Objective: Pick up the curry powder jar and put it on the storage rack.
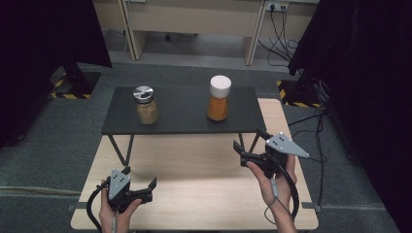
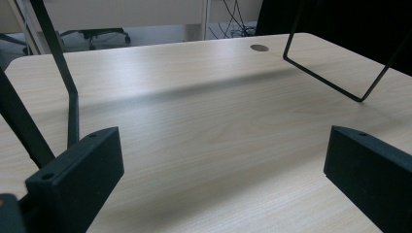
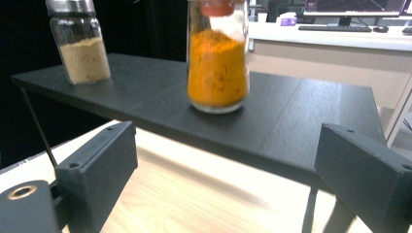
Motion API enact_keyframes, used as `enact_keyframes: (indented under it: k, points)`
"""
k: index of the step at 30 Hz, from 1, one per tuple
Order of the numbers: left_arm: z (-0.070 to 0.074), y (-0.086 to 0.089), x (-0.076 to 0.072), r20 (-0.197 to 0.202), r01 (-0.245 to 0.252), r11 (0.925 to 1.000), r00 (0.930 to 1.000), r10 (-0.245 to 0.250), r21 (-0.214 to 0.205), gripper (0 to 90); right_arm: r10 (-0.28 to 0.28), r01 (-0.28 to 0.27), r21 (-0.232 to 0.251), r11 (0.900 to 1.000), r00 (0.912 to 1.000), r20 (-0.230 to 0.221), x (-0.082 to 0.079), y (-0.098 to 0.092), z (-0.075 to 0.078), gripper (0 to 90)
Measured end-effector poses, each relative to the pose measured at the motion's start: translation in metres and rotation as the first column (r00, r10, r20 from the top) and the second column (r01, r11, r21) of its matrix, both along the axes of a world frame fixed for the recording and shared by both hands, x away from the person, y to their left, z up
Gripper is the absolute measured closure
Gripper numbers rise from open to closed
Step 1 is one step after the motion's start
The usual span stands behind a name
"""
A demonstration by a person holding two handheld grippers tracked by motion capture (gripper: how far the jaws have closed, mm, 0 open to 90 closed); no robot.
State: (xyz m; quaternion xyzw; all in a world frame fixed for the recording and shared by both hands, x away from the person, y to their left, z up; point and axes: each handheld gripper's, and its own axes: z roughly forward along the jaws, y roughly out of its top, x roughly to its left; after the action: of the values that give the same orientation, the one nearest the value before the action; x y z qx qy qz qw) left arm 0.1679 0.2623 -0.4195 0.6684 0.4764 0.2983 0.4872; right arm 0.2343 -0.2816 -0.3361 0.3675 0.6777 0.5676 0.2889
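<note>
1. Orange spice jar [image 3: 217, 68] stood upright on the black shelf [image 3: 291, 109], right of centre, directly ahead of my right gripper [image 1: 251, 141] and nearest to it; in the high view the same jar [image 1: 218, 99] sat well apart from the brown spice jar [image 1: 146, 105] at the shelf's left.

2. Glass by the look of it, so I judged it stiff, smooth and liable to slip or crack if squeezed hard or knocked over; more than half full of powder, it was probably of moderate weight, heaviest low down.

3. Best hold, in my judgement: across the straight lower body where the powder sat, below the narrowing shoulder, jaws square to the wall. The white cap [image 1: 220, 85] looked a poorer place, since it might turn or lift.

4. Appearance: clear walls, vivid orange powder, a red inner ring under the broad white cap, a rounded base resting flat on the shelf.

5. My right gripper's jaws stood wide apart and empty, short of the shelf edge, above the wooden table [image 1: 194, 174].

6. My left gripper [image 1: 141, 182] hung low over the table near its front-left, jaws likewise spread, grasping nothing.
</note>
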Motion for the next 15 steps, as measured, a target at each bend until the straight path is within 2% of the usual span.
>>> enact_keyframes:
  k: [10, 15]
  points:
    - [-0.001, 0.0, 0.0, -0.001, -0.005, 1.0, 1.0, 0.005, 0.003, 0.0, -0.018, 0.017, -0.015, 0.9997, 0.9987, -0.048, -0.029, -0.013, -0.029, 8.4]
    - [-0.001, -0.001, 0.0, -0.001, -0.006, 1.0, 1.0, 0.006, 0.006, 0.0, -0.027, 0.026, -0.012, 0.9996, 0.9976, -0.064, -0.035, -0.016, -0.036, 8.4]
